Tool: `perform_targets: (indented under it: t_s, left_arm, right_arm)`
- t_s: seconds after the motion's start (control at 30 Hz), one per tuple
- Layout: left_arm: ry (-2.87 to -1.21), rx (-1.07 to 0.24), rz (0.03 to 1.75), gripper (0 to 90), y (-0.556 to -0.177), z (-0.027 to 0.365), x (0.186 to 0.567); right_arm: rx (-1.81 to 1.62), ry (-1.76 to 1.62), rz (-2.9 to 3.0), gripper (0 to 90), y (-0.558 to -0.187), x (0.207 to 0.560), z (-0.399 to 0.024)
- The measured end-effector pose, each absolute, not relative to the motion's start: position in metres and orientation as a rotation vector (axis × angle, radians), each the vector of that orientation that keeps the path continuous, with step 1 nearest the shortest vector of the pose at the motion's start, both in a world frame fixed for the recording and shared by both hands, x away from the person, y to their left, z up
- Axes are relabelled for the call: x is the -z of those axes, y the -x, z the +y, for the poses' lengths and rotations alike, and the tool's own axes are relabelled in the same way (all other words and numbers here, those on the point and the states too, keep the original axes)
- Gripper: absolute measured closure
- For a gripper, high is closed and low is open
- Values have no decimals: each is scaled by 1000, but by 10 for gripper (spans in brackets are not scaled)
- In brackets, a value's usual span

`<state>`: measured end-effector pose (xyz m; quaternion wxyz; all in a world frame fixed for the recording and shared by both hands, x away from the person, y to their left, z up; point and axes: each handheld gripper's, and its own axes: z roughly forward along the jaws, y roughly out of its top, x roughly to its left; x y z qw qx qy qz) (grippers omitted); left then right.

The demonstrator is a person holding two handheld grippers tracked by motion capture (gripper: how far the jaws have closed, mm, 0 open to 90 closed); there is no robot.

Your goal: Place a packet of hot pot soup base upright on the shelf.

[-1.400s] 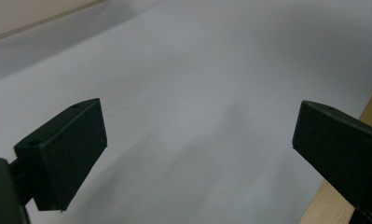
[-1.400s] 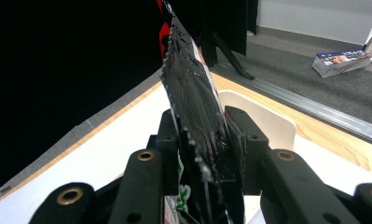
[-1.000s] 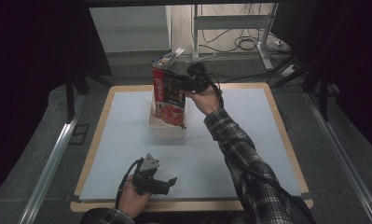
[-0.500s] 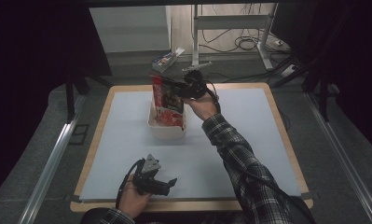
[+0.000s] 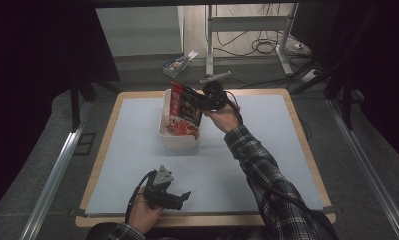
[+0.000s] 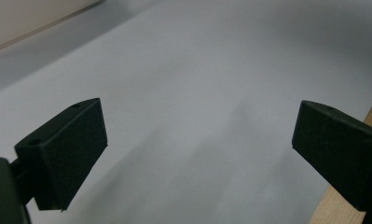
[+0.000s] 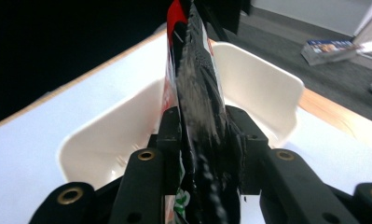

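The right hand-held gripper [image 5: 203, 102] sat at about twelve o'clock on the tabletop [image 5: 267, 160], its jaws clamped tight on a red-and-black snack packet [image 5: 185, 107]. The packet stood tilted on edge, its lower end down inside the white tub [image 5: 166, 131], its top leaning toward eleven o'clock. In the right gripper view the packet [image 7: 195, 84] ran edge-on straight up between the two jaws, crinkled foil pinched hard, with the tub [image 7: 263, 79] open beyond it. A plaid sleeve [image 5: 267, 185] stretched from five o'clock up to that gripper. Down at seven o'clock, near the tabletop's front edge, the left hand-held gripper [image 5: 179, 198] rested low in the hand [image 5: 146, 212], well apart from the tub. In the left gripper view its jaws stood wide apart, holding nothing, over pale blue surface [image 6: 197, 102]. Beyond the table, a small box [image 5: 179, 62] lay on the floor at twelve o'clock.
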<state>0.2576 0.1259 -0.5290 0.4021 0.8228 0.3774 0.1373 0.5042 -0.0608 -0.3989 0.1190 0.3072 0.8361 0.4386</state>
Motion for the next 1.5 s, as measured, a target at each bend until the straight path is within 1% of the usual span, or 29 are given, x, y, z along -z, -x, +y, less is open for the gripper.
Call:
perform_targets:
  t_s: [0.27, 0.37, 0.4, 0.47, 0.57, 0.6, 0.63, 0.7, 0.8, 0.87, 1.5]
  left_arm:
    - [-2081, -347, 956, 30, -258, 126, 529]
    - [-2075, -350, 961, 29, -258, 127, 529]
    - [-2073, -349, 962, 29, -258, 127, 529]
    - [-2068, -349, 965, 27, -258, 129, 529]
    - [-2066, -363, 971, 21, -258, 130, 529]
    - [-2067, -372, 973, 15, -258, 130, 529]
    - [-2068, -380, 973, 15, -258, 131, 529]
    - [-2065, -403, 975, 7, -258, 132, 529]
    - [-2043, -437, 971, 2, -257, 135, 528]
    - [-2032, -442, 982, 0, -257, 136, 528]
    - [-2038, -440, 1005, 6, -256, 137, 527]
  right_arm:
    - [-1262, -953, 2446, 693, -512, 410, -73]
    - [-1223, -934, 2461, 649, -512, 408, -70]
    - [-1195, -920, 2469, 598, -512, 407, -68]
    - [-1155, -914, 2469, 430, -512, 406, -64]
    - [-1200, -922, 2450, 267, -514, 402, -63]
    - [-1216, -935, 2461, 171, -516, 400, -62]
    - [-1216, -935, 2461, 171, -516, 400, -62]
    - [-1203, -927, 2473, 97, -517, 398, -62]
    - [-1188, -894, 2491, 39, -515, 397, -61]
    - [-1187, -866, 2514, 20, -513, 396, -59]
    - [-1193, -742, 2568, 17, -489, 385, -68]
